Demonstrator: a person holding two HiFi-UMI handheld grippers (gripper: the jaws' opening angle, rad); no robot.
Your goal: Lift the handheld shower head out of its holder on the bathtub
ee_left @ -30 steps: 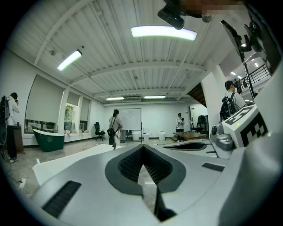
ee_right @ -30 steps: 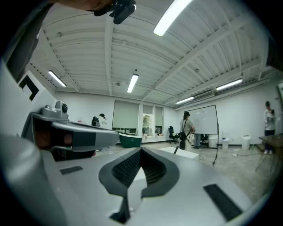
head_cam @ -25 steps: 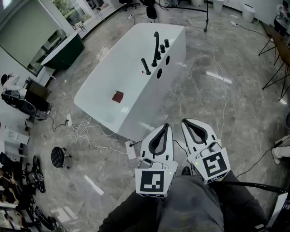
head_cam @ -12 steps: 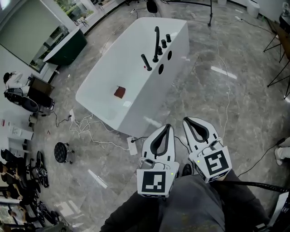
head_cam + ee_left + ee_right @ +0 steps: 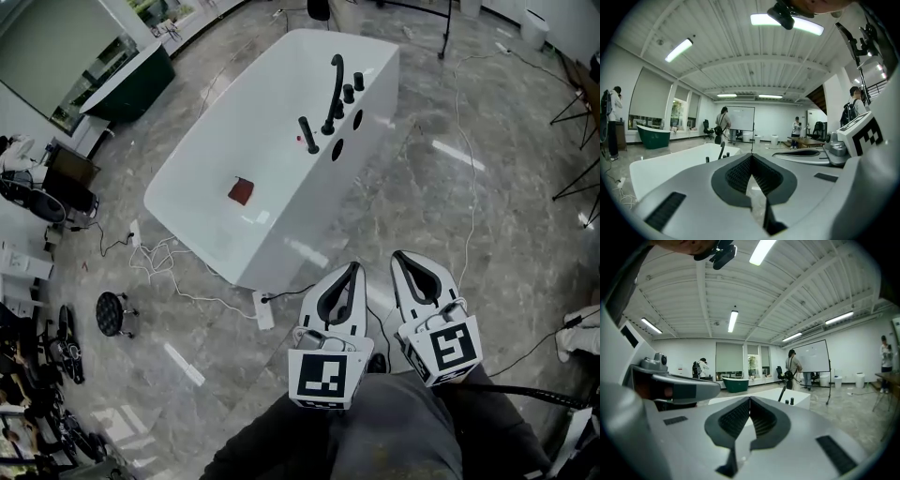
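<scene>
A white bathtub stands on the grey floor ahead of me. On its far rim are a tall black spout, black knobs and the black handheld shower head, upright in its holder. Both grippers hang side by side near my legs, well short of the tub. My left gripper is shut and holds nothing. My right gripper is likewise shut and holds nothing. In the left gripper view the left gripper points at the tub. The right gripper points the same way.
A small red object lies inside the tub. A power strip and white cables lie on the floor by the tub's near end. A black stool stands at the left, a green tub beyond. People stand far off.
Both grippers have sunk a little and moved on toward the tub together, still shut. The tub now sits slightly nearer and more to the left in the head view.
</scene>
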